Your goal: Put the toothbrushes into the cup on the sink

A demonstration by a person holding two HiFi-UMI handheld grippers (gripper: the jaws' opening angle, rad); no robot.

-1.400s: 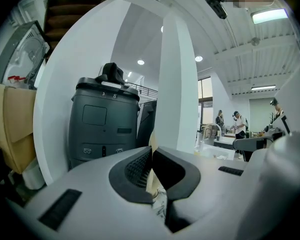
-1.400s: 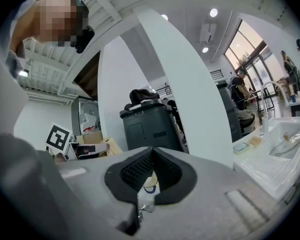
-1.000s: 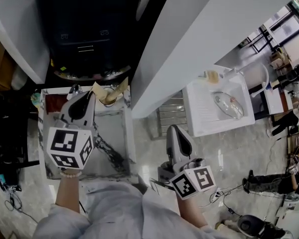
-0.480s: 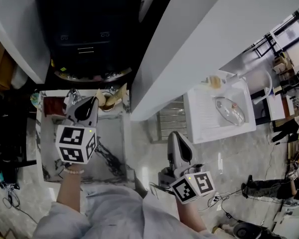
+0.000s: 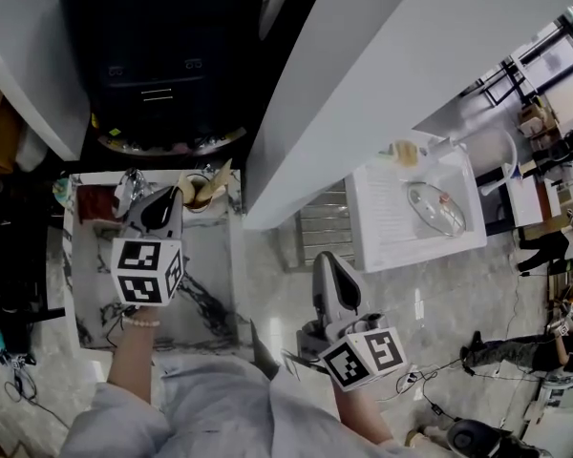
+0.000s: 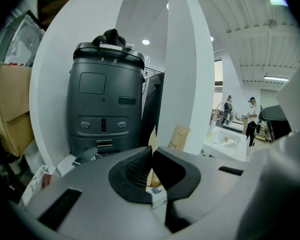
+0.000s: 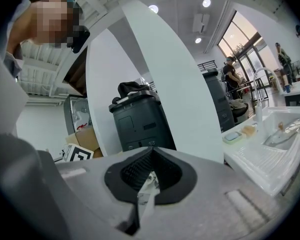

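Left gripper (image 5: 175, 196), jaws closed and empty, hovers over the marble sink (image 5: 84, 303), its tip near the cup (image 5: 203, 193) at the back rim. Right gripper (image 5: 323, 260), closed and empty, hangs above the floor (image 5: 286, 284).

The counter (image 5: 215, 265) is glossy white stone with dark veins, and the floor (image 5: 279, 289) is pale and shiny. The left gripper (image 6: 151, 155) has a smooth matt grey shell and ribbed black pads (image 6: 135, 168); the machine (image 6: 105, 99) behind looks like matt dark plastic.
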